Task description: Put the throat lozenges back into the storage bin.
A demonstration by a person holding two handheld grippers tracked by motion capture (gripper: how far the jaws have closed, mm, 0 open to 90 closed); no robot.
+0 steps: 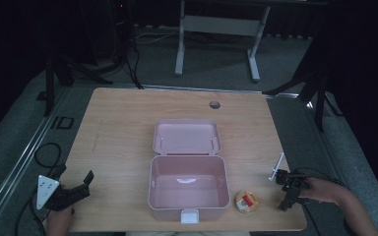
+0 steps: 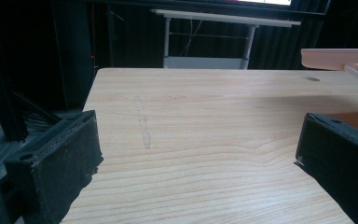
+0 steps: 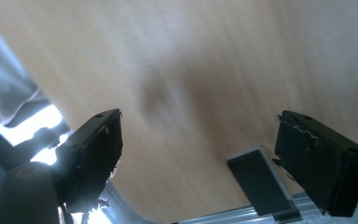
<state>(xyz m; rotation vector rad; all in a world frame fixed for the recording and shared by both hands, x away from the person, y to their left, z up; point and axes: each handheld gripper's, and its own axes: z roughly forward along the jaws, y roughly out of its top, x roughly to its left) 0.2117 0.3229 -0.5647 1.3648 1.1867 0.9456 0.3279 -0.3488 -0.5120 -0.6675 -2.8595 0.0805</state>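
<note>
High view: a pink box is seen near the front edge of the table, its lid thrown back flat behind it and the inside bare. A small round tin with a red label is set just beside the box's right front corner, on the table and untouched. The job is judged barely begun: the box is opened, the tin is not yet picked up or put in. The left gripper is held low at the front left corner, pointed toward the box, jaws apart, nothing between them. The right gripper is held at the right edge, well apart from the tin; a hand is wrapped round its body.

Left gripper view: both jaws are spread wide over bare wood; the edge of the lid is caught at upper right.

Right gripper view: the jaws are parted and empty over blurred tabletop, close to the table's edge.
</note>
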